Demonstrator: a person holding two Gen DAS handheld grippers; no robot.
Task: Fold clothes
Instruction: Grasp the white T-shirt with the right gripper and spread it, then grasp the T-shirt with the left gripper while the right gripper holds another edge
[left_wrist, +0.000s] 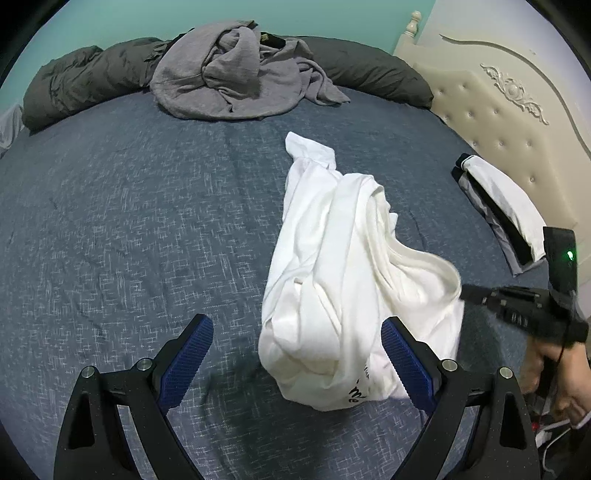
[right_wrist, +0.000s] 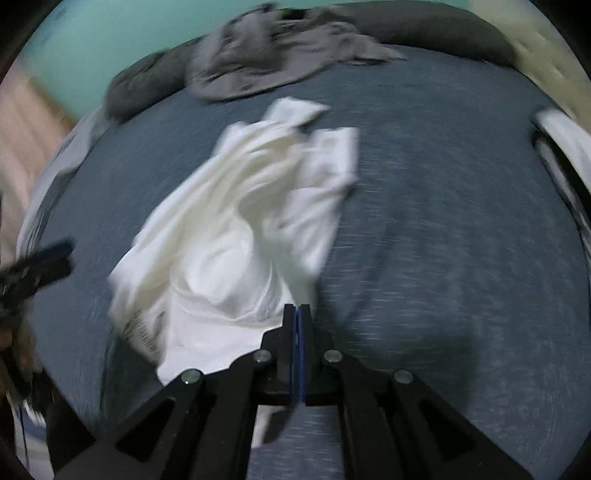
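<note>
Right gripper (right_wrist: 297, 314) has its jaws clamped on the near edge of the white t-shirt (left_wrist: 332, 266), probably to drag it flat, left gripper (left_wrist: 295, 354) jaws wide apart beside the crumpled hem, and the shirt's long axis runs away across the bed (left_wrist: 129, 221) toward 1 grey clothes pile (left_wrist: 236, 74).
</note>
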